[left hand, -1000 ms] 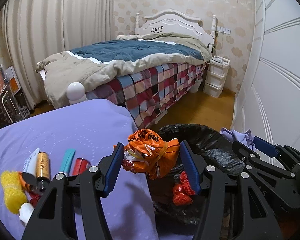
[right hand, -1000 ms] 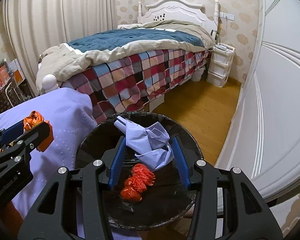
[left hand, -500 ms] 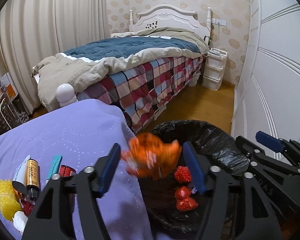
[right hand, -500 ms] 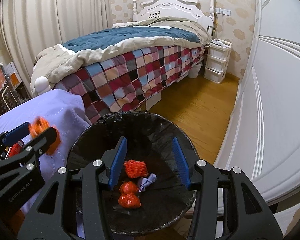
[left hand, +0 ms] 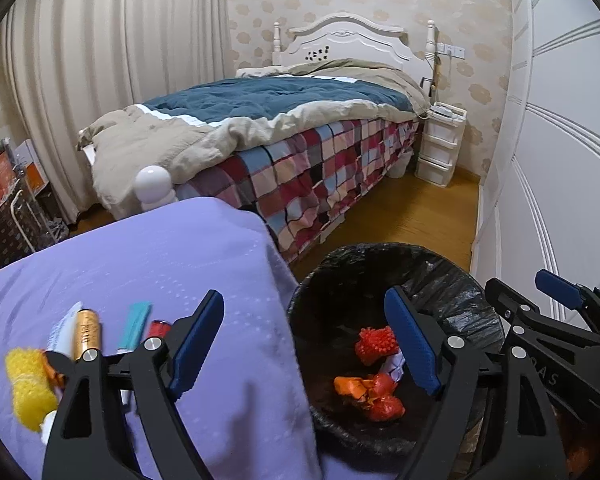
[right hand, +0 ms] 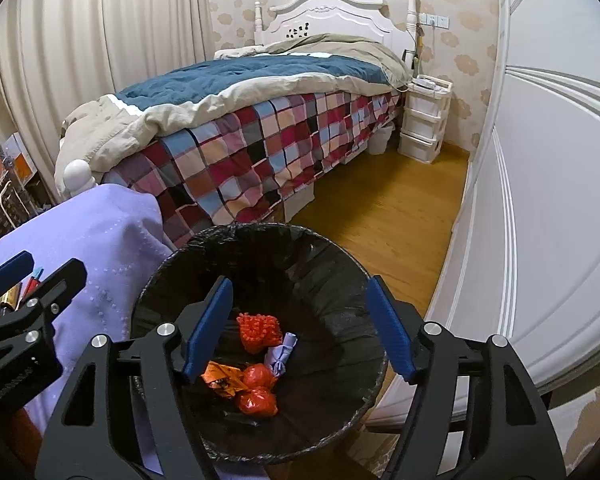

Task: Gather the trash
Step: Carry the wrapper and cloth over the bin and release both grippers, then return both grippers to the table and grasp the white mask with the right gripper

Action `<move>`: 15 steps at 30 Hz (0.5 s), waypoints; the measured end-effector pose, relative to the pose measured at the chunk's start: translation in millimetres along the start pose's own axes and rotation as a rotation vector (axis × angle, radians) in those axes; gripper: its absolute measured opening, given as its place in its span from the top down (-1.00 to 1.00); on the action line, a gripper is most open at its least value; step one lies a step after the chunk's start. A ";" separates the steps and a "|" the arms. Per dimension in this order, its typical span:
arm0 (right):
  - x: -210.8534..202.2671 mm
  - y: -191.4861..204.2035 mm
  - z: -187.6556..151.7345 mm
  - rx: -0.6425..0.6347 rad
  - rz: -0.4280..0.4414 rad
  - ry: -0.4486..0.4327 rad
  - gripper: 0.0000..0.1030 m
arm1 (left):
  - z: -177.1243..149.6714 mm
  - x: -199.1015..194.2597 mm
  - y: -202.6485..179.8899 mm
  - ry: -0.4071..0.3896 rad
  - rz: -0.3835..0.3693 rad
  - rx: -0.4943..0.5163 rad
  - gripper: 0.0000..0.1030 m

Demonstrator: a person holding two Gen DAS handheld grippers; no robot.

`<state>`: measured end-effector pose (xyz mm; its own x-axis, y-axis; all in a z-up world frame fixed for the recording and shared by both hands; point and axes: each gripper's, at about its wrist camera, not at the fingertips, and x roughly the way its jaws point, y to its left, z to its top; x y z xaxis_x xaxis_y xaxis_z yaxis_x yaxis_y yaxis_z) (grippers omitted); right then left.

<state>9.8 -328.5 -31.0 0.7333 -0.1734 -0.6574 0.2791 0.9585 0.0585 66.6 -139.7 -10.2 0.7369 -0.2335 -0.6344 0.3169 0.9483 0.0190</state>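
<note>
Both grippers hang over the round bin with the black plastic liner (right hand: 352, 280), which stands on the wooden floor just beside the lavender-covered surface (left hand: 140, 264), so that a released piece falls straight in. The left gripper (left hand: 308, 340) has its jaws wide apart with nothing between them; they have just been opening, and the crumpled orange foil wrapper (left hand: 350, 386) lies at the bottom of the bin. The right gripper (right hand: 300, 328) also stands open and empty, its jaws having just been opening too, and the small twisted lilac paper (right hand: 282, 354) rests below it among the red mesh balls (right hand: 258, 330). So this drop seems finished for both hands. More trash remains on the surface near the left gripper: a yellow foam net (left hand: 28, 388), a gold cylindrical battery (left hand: 87, 334) and a teal flat stick (left hand: 134, 324). I judge these are the next things to collect, since they lie close to the bin.
</note>
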 end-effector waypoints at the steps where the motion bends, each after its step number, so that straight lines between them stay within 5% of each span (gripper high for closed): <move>1: -1.6 0.3 -0.2 -0.001 0.001 0.000 -0.37 | -1.0 -4.1 2.5 0.000 0.011 0.001 -0.55; 15: -40.7 47.7 -21.9 -0.052 0.089 0.011 -0.49 | -43.5 -62.0 65.6 0.039 0.144 -0.069 -0.55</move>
<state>-20.3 -270.8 -17.9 0.7470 -0.0848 -0.6594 0.1804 0.9805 0.0783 15.7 -53.7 -3.3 0.7477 -0.0867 -0.6584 0.1667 0.9842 0.0598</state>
